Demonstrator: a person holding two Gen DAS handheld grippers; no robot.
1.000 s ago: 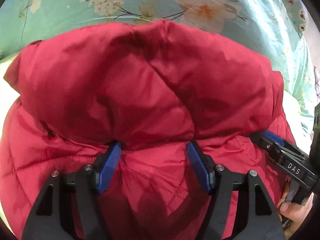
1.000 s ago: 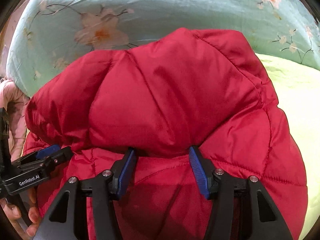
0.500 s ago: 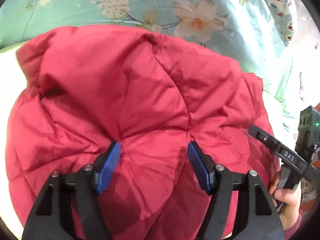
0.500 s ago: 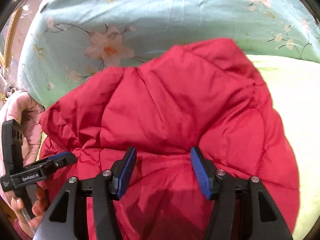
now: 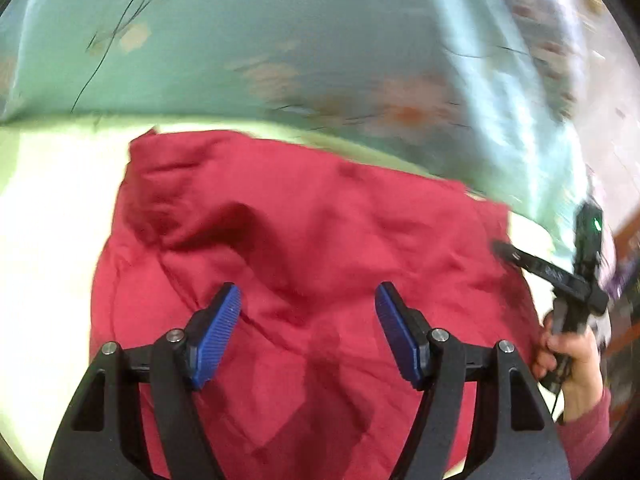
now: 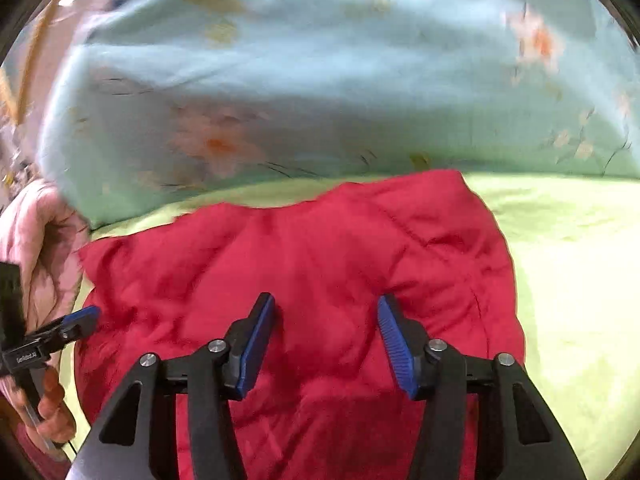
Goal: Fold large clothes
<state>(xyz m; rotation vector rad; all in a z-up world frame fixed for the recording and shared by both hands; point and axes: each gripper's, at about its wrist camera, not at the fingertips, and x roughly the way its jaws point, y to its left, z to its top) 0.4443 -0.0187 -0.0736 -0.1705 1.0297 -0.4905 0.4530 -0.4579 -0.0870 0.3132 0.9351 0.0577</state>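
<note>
A red quilted puffer jacket (image 5: pixel 304 248) lies folded in a flat heap on the light green bed sheet (image 5: pixel 48 216); it also shows in the right wrist view (image 6: pixel 320 264). My left gripper (image 5: pixel 308 332) is open above the jacket's near part, jaws wide apart and holding nothing. My right gripper (image 6: pixel 326 340) is open above the jacket too, empty. The right gripper also shows at the right edge of the left wrist view (image 5: pixel 500 248), and the left gripper at the left edge of the right wrist view (image 6: pixel 86 316). Both views are motion-blurred.
A teal floral quilt (image 6: pixel 320 92) is bunched along the far side of the bed, just behind the jacket. A pink garment (image 6: pixel 36 236) lies at the left. The green sheet (image 6: pixel 572 280) stretches to the right of the jacket.
Both grippers have pulled back and up from the jacket. The folded-over top layer, raised a second ago, has dropped flat onto the rest of the jacket.
</note>
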